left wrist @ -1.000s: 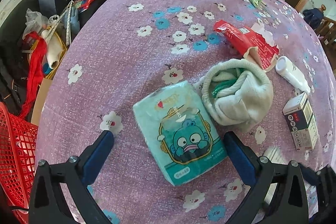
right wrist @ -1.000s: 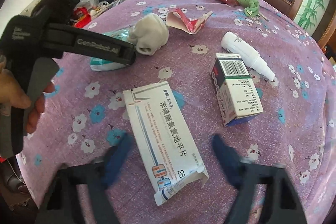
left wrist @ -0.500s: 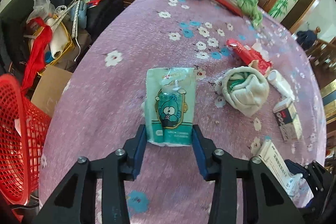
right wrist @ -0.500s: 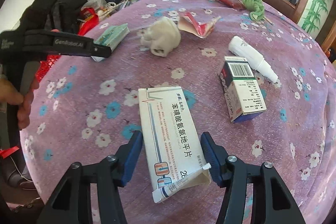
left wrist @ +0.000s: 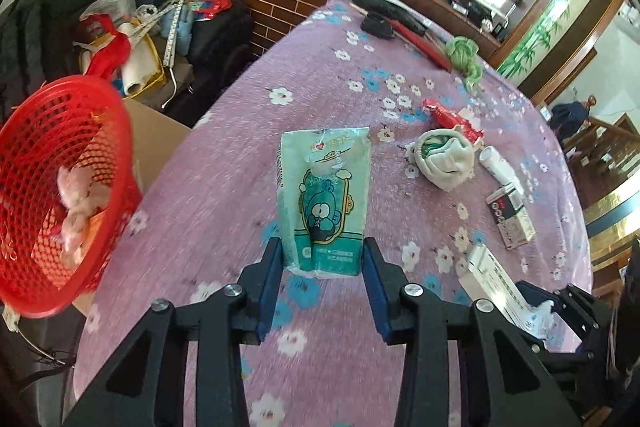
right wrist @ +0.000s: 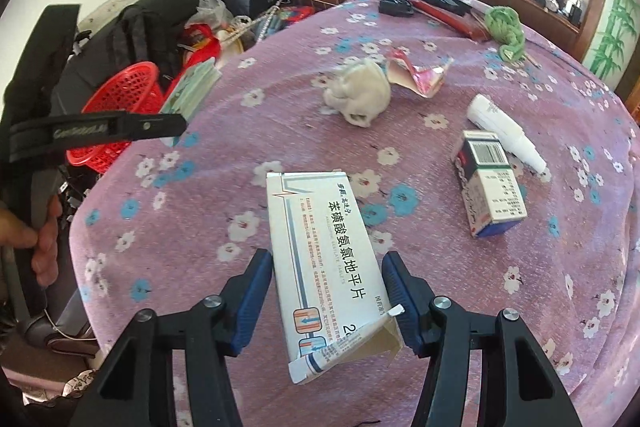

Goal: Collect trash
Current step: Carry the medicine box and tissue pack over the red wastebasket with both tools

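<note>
Partway through collecting trash, judging by the layout: holding a teal tissue packet (left wrist: 323, 199) clamped between the blue pads of the left gripper (left wrist: 323, 273), lifted clear of the purple floral surface (left wrist: 224, 163) and hanging near the red basket (left wrist: 60, 195), which stands off the surface's left edge with something pale and crumpled already lying inside. Gripping, with the right gripper (right wrist: 334, 301), a long white medicine box (right wrist: 328, 259) across its width, its torn flap end sticking out toward the camera; seemingly raised off the cloth, though contact underneath is hard to judge. Still waiting on the surface, well apart from both grippers: a balled white sock (right wrist: 362, 93), a torn red wrapper (right wrist: 416, 73) just beside it, a white tube (right wrist: 502, 131), and a small carton (right wrist: 490, 183) touching or nearly touching that tube. Leaving alone, probably, the green yarn (right wrist: 506, 27) and dark tools at the far edge. Remaining, by this reading: dropping both held items into the basket, then fetching the other four pieces.
</note>
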`<act>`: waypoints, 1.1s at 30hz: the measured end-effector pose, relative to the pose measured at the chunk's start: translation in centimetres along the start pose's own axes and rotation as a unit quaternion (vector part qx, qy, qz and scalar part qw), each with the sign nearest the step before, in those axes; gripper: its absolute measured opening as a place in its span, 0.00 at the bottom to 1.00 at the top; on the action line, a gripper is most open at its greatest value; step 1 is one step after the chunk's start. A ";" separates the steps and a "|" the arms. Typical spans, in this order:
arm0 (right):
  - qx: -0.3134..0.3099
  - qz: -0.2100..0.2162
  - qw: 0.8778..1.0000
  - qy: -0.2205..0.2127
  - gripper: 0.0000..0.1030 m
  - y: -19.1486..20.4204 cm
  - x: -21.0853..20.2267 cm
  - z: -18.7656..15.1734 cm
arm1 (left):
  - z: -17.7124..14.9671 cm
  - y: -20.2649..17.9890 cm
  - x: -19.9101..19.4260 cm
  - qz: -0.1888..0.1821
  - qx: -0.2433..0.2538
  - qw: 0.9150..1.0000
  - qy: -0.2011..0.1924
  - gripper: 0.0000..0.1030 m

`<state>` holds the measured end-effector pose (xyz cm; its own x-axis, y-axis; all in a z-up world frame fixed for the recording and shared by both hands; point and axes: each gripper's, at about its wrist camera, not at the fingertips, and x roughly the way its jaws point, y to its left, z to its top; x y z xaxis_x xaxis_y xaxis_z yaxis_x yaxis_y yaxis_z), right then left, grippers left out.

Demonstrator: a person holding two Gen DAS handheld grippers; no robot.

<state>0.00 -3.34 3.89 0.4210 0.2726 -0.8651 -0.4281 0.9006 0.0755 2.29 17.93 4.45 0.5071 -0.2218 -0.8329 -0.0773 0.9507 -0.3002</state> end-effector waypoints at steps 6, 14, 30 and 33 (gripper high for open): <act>-0.022 0.017 1.000 -0.005 0.59 1.7 -0.2 0.8 | -1.8 1.2 -2.5 0.005 -0.016 1.000 -0.014 0.39; -0.050 0.032 0.998 -0.006 0.59 3.4 0.0 1.5 | -3.4 2.1 -4.8 0.013 -0.026 0.999 -0.031 0.39; -0.108 0.065 0.992 -0.022 0.59 7.9 0.1 4.6 | -5.2 7.2 -10.1 0.062 -0.068 0.993 -0.076 0.39; -0.121 0.074 0.990 -0.024 0.59 9.3 0.4 5.3 | -5.1 8.4 -10.9 0.072 -0.076 0.991 -0.081 0.39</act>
<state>0.39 6.93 6.90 0.3743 0.4161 -0.8287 -0.6640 0.7441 0.0736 -8.26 27.23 8.65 0.6114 -0.0363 -0.7905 -0.2819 0.9234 -0.2604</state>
